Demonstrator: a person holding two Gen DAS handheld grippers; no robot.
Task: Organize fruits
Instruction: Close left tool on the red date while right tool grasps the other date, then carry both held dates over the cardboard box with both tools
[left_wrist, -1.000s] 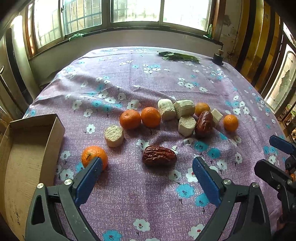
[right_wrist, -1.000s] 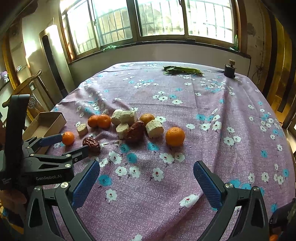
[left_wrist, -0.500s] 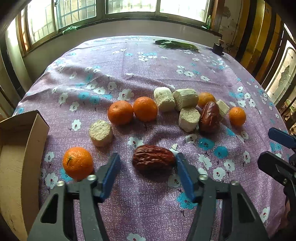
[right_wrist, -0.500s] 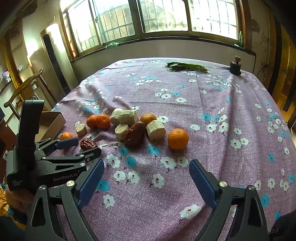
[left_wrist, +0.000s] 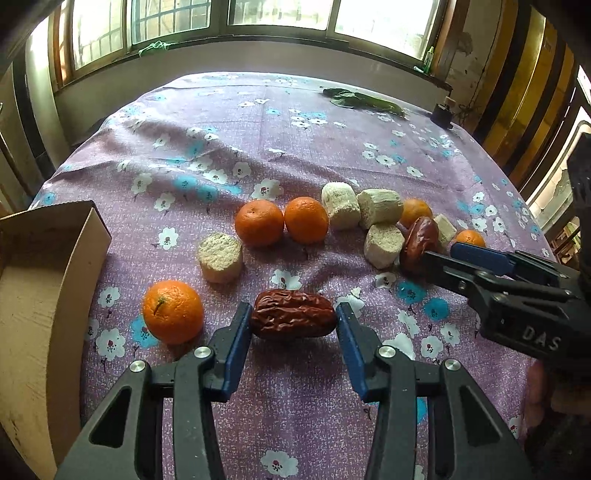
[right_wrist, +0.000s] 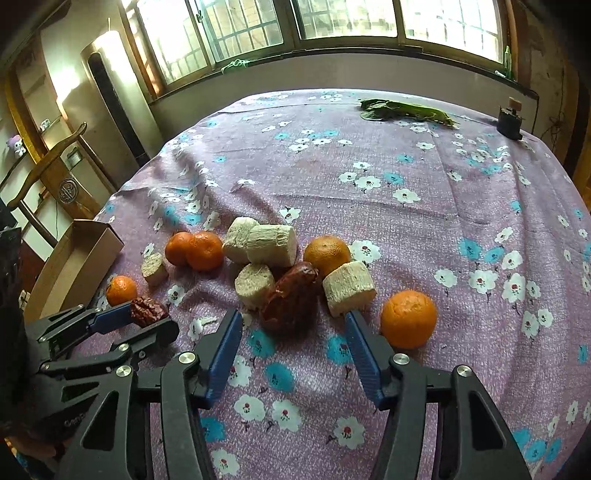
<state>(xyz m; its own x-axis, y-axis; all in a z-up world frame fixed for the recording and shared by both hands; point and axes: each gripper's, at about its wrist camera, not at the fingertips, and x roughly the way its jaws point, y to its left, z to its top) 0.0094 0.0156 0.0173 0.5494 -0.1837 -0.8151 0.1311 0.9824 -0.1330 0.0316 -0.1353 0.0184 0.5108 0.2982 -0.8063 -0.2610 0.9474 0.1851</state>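
On the purple flowered tablecloth (left_wrist: 295, 155), the left gripper (left_wrist: 293, 319) has just been closing and its blue pads now touch both ends of a wrinkled red date (left_wrist: 293, 314), which lies crosswise between them on the cloth; the grip reads as closed on the date. An orange (left_wrist: 173, 311) sits just beside the left pad, and an open cardboard box (left_wrist: 48, 295) stands at the cloth's left edge. Beyond the date lie a pale cut cylinder (left_wrist: 220, 257) and two further oranges side by side (left_wrist: 259, 228). The right gripper (right_wrist: 293, 321) has also just been closing, but its jaws stand apart, tips resting short of a second, larger red date (right_wrist: 290, 299) that lies between them and slightly ahead; neither pad presses on it. A pale ridged chunk (right_wrist: 349, 288) touches the right pad's tip, and a lone orange (right_wrist: 408, 318) lies just outside that pad. Green leaves (right_wrist: 402, 110) lie well apart at the far edge.
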